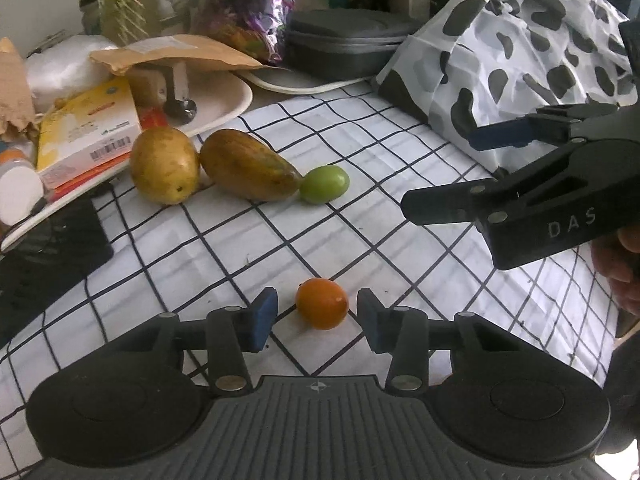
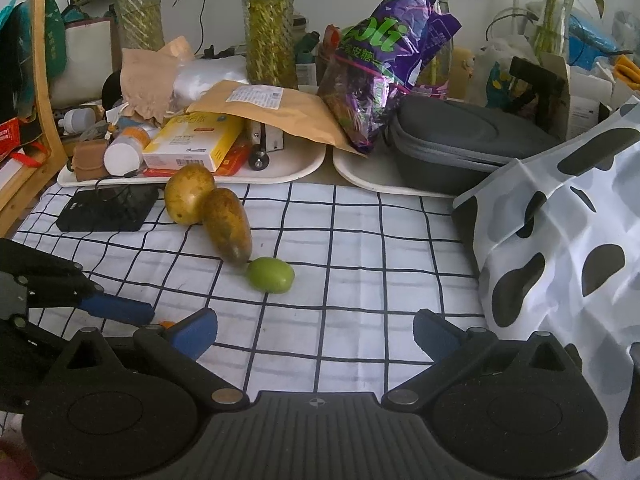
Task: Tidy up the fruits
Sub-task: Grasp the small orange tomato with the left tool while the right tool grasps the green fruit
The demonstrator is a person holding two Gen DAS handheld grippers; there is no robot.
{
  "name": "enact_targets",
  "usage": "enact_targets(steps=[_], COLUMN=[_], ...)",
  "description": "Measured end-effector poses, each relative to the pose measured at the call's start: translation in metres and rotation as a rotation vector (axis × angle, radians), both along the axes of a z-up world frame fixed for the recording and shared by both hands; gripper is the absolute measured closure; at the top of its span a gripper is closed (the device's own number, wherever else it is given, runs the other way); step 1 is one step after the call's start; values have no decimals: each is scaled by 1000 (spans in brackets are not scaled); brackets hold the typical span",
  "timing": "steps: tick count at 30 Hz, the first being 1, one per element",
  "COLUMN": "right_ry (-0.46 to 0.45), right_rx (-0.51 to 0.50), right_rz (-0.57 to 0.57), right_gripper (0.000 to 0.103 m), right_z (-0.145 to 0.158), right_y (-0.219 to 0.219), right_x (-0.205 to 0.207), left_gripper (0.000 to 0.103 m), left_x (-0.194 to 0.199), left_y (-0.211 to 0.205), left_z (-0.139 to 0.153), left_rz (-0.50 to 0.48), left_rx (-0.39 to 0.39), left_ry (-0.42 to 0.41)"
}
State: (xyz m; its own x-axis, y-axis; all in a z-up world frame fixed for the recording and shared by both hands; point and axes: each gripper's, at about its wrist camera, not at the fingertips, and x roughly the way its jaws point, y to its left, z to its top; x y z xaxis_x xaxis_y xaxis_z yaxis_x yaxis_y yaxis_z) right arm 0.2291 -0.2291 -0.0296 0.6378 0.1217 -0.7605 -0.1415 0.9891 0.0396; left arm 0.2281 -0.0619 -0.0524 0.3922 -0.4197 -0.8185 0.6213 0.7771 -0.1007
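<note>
Orange fruit (image 1: pixel 322 303) sat loose between left gripper (image 1: pixel 318 316) pads, spread, not touching; mangoes (image 1: pixel 248 165) & green fruit (image 1: pixel 325 184) lined at 11 o'clock. Right gripper (image 2: pixel 316 334) spread, empty. We judged task approx. three-quarters done.

Both tools are matte black plastic, and the left gripper (image 1: pixel 316 316) shows ribbed grey housing with a small crosshair mark, round silver pivot pins and blue pads (image 1: pixel 262 316) on its fingers. The right gripper (image 2: pixel 316 334) is built the same, with white "DAS" lettering along one side.
</note>
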Motion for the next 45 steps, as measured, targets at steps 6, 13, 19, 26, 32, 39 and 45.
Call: enact_targets(steps=[6,13,19,26,32,39,45], right_ry=[8,19,44,62,49,7,15], right_rx=[-10,-1,0,66,85,27,39], right_rz=[8,11,21,12,22,34,67], right_gripper=[0,0,0,15,34,64,66], right_z=[-2,-5,-18,-35,-44,-47,-44], right_y=[2,5,14,19,31,38,37], right_x=[3,5,18,38,51,56,51], left_gripper=[74,74,74,74,74,74,74], left_x=[3,7,10,16,19,19,16], left_y=[-6,3,18,35,42,43,40], left_z=[-5,0,13,21,24,23,26], left_rz=[-9,35,99,191,213,200,185], left_rx=[17,27,16,20,7,7,-2], left_ry=[-7,-42,-89,-135,-136,-132,-129])
